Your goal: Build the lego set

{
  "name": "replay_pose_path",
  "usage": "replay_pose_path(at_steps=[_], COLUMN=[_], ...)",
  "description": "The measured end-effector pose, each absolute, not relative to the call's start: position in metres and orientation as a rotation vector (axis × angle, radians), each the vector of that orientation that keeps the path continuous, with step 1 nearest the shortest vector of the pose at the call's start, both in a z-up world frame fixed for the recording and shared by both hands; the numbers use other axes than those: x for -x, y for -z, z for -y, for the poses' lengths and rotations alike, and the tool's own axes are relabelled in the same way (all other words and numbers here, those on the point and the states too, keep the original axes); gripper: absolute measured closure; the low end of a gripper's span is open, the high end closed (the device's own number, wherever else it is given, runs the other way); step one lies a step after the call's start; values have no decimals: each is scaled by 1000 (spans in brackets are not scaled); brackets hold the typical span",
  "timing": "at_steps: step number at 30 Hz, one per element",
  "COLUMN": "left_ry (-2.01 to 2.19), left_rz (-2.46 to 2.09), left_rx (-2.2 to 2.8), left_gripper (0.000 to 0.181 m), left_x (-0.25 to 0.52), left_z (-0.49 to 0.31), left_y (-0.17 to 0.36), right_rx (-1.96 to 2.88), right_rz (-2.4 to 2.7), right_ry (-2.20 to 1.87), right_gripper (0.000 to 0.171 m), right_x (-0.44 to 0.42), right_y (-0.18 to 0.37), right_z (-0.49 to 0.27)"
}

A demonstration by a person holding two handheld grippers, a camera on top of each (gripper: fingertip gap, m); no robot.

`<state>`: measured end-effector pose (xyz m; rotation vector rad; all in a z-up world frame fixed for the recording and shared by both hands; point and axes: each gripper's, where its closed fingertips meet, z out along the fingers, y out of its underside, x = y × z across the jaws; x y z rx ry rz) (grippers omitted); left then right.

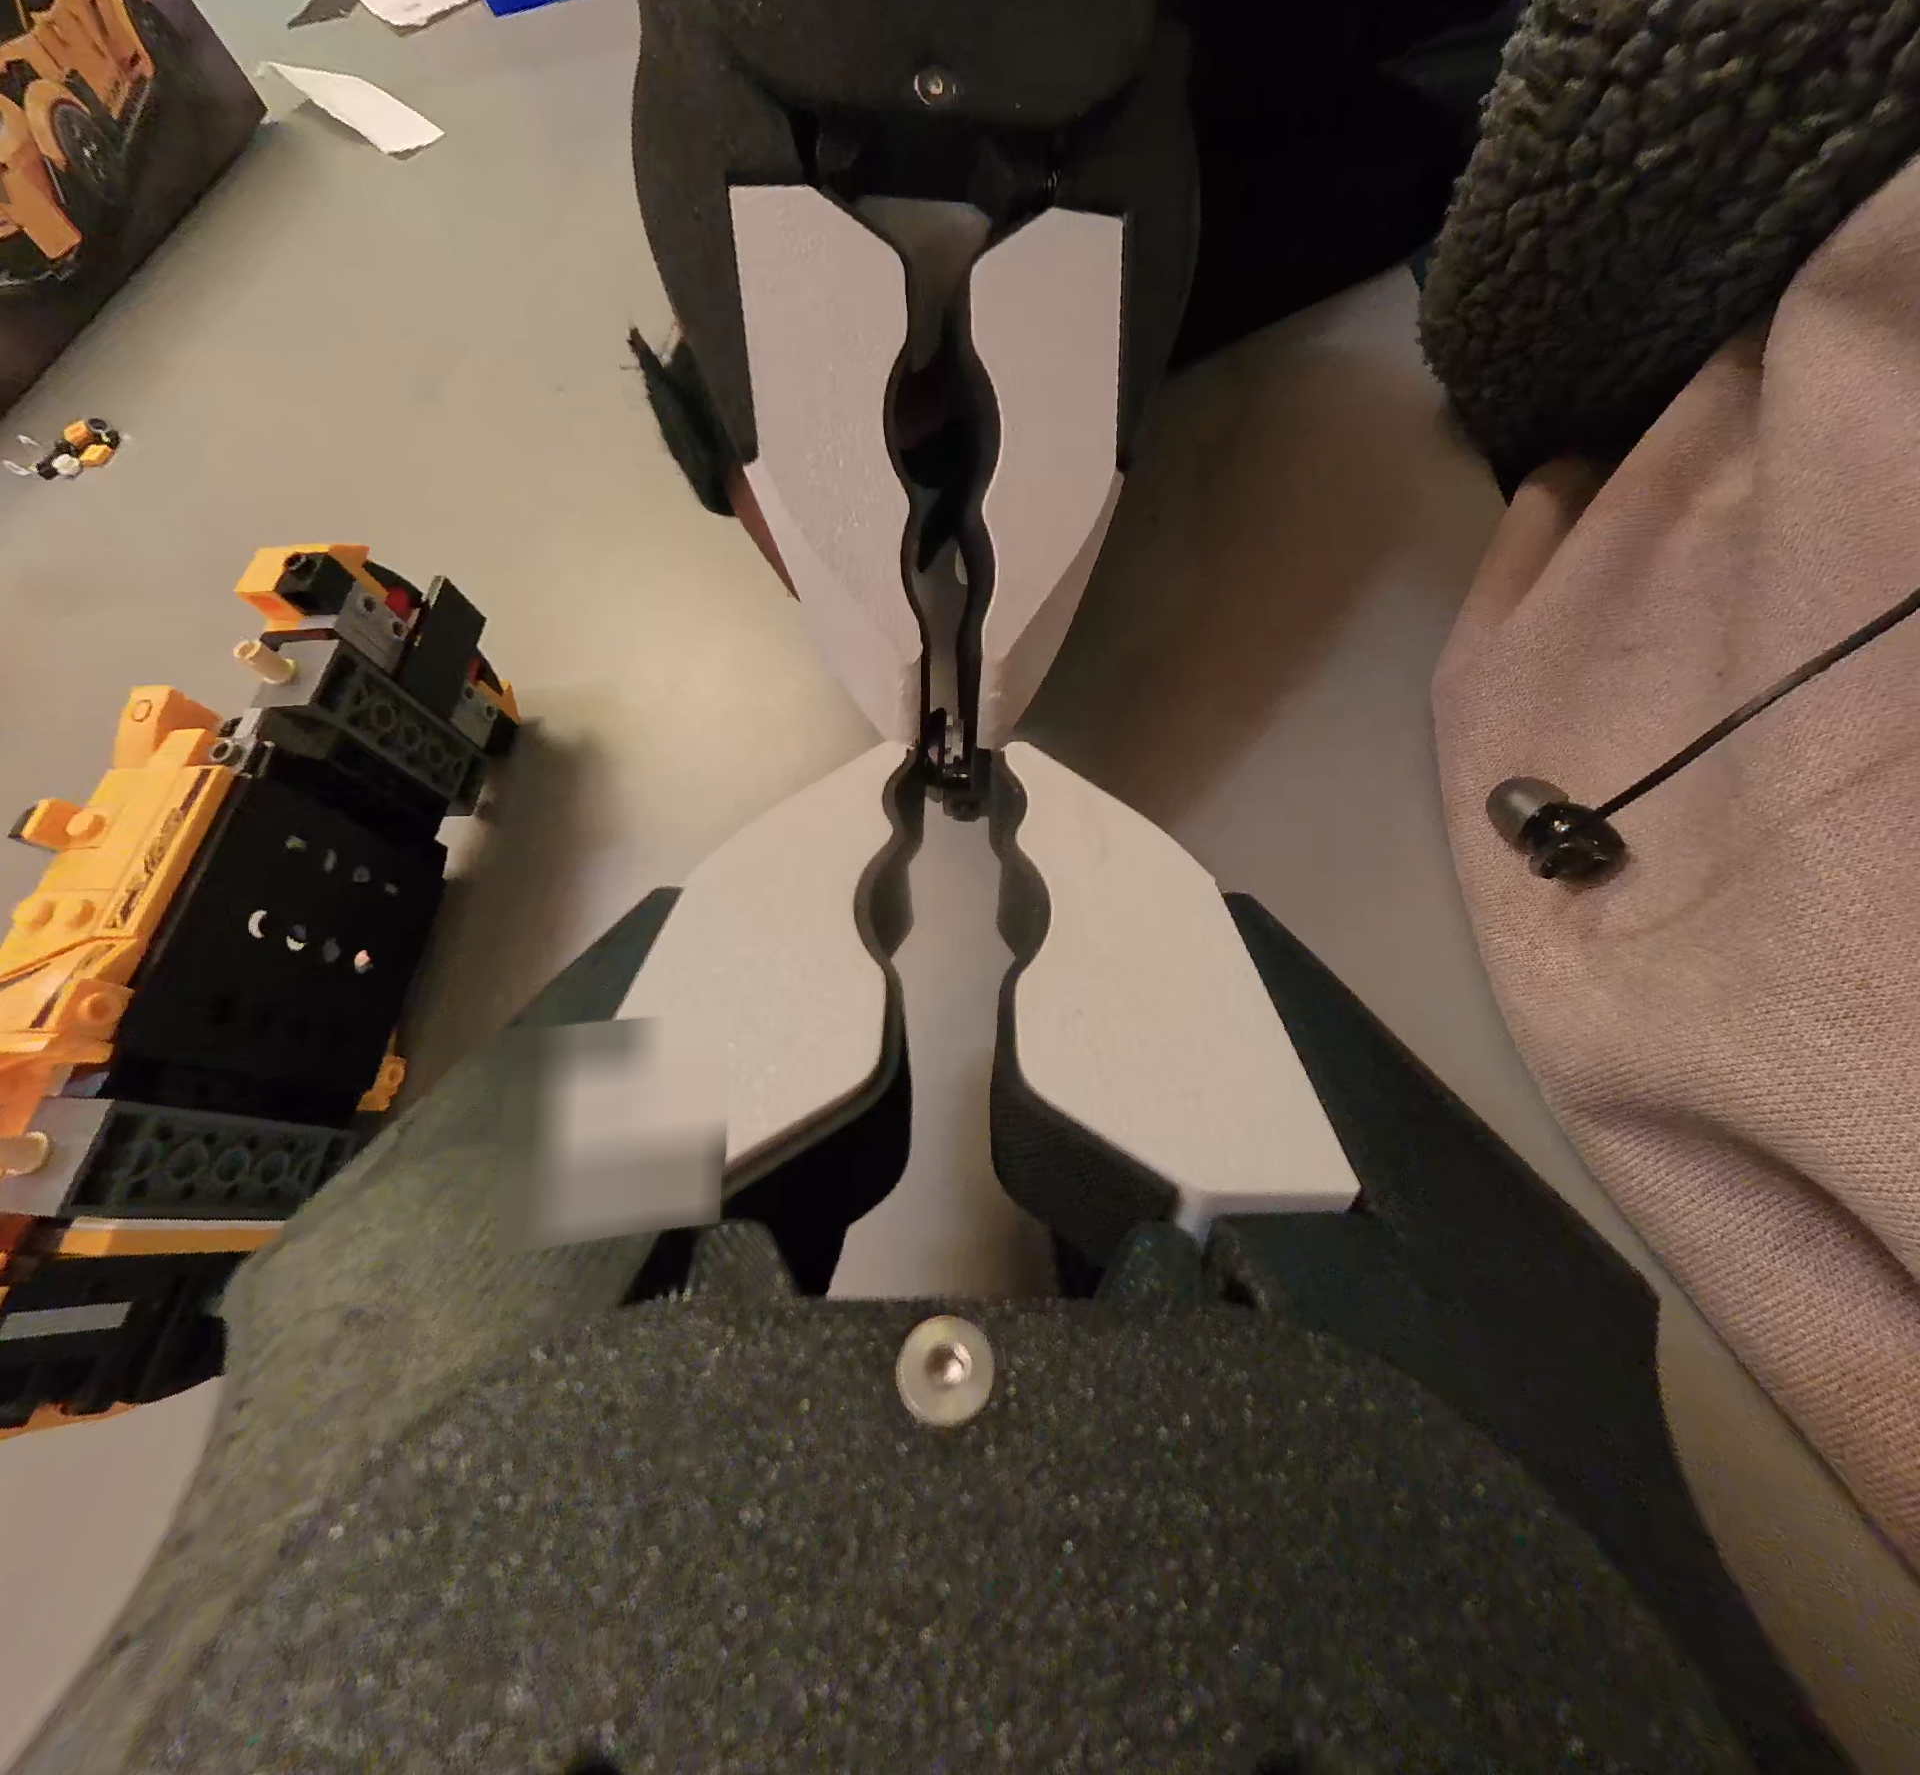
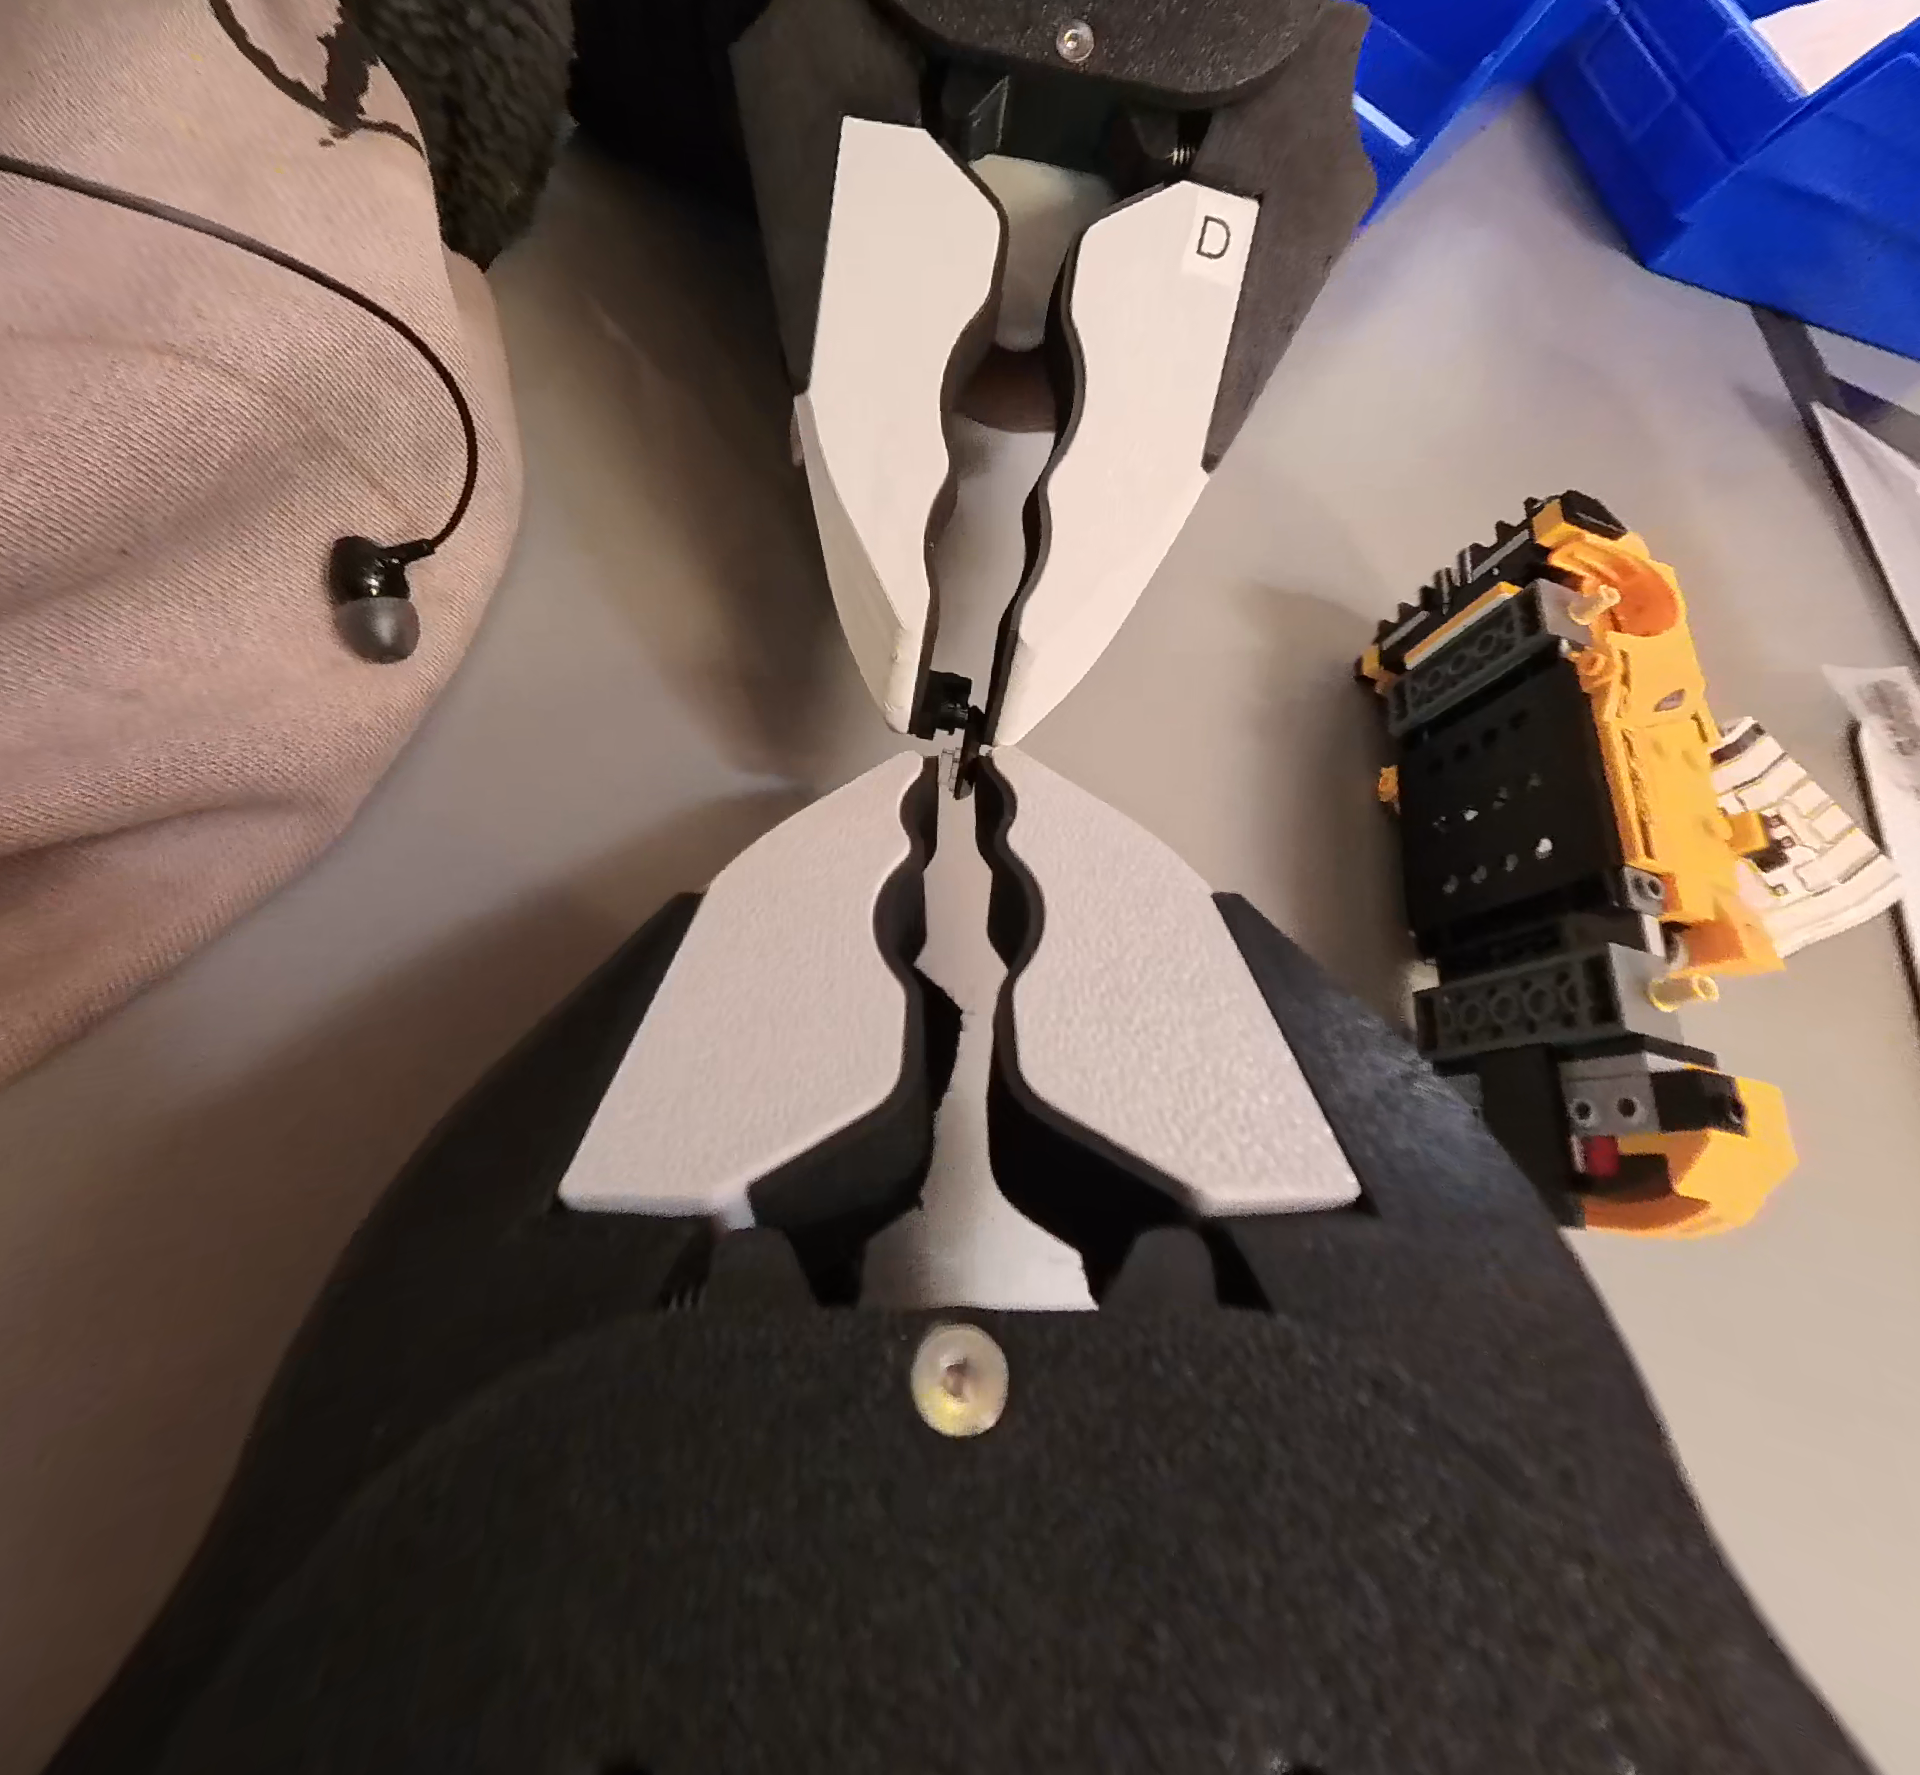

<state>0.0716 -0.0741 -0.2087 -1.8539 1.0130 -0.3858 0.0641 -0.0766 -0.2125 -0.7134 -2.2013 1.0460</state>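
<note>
We hold the left gripper (image 1: 954, 790) and right gripper (image 2: 961, 775) tip to tip, both clamped on 1 small black piece (image 1: 956, 769) between the 2 tips. Its shape is hard to make out. The orange-and-black car body (image 2: 1558, 873) lies beside them on the table (image 2: 1195, 790), partly cut off in the left view.

Grey matte tabletop (image 1: 436, 395) under soft indoor light. Blue plastic storage bins (image 2: 1704, 63) at the far edge, white paper sheets (image 1: 353, 104) lying flat nearby, tabletop otherwise plain and unmarked.
</note>
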Motion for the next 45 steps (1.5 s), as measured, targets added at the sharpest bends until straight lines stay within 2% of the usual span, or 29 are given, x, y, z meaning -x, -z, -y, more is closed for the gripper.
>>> replay_pose_path(at_steps=[19,45], left_ry=[443,459], left_rz=[-977,-1000], left_rx=[1809,1811], left_gripper=[170,168], left_x=[-75,-79], left_z=[77,80], left_y=[196,199], right_rx=[694,677], right_rz=[2157,2214], right_ry=[-1169,-1141], right_gripper=[165,165], right_x=[-68,-72], right_y=[198,202], right_z=[80,84])
